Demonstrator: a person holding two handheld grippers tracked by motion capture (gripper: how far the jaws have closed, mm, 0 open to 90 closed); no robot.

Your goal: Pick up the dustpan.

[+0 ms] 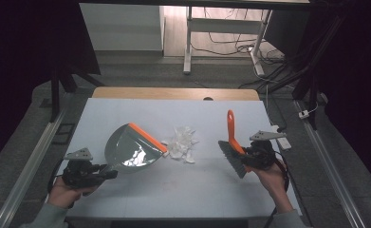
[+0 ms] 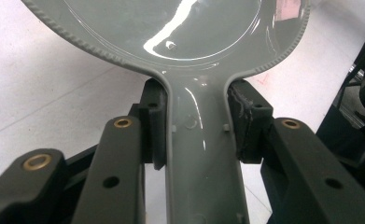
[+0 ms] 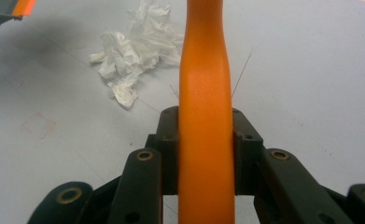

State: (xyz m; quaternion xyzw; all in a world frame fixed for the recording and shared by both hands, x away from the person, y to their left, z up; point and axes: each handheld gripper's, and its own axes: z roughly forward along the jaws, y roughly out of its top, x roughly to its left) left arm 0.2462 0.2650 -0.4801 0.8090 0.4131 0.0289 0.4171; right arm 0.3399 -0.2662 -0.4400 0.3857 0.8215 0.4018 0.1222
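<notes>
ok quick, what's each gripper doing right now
Left gripper: closed on the handle of the grey plastic dustpan.
Right gripper: closed on the orange handle of the hand brush.

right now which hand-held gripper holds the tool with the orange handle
The right hand-held gripper, shut on the orange-handled grey-bristled brush; the left grips the grey plastic dustpan.

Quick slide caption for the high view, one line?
Left hand-held gripper holds a grey dustpan, right hand-held gripper an orange-handled brush, with crumpled white paper scraps between them.

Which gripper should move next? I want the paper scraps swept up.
Probably the right gripper: it clamps the orange brush beside the paper scraps. The left gripper holds the dustpan, its lip already facing them.
</notes>
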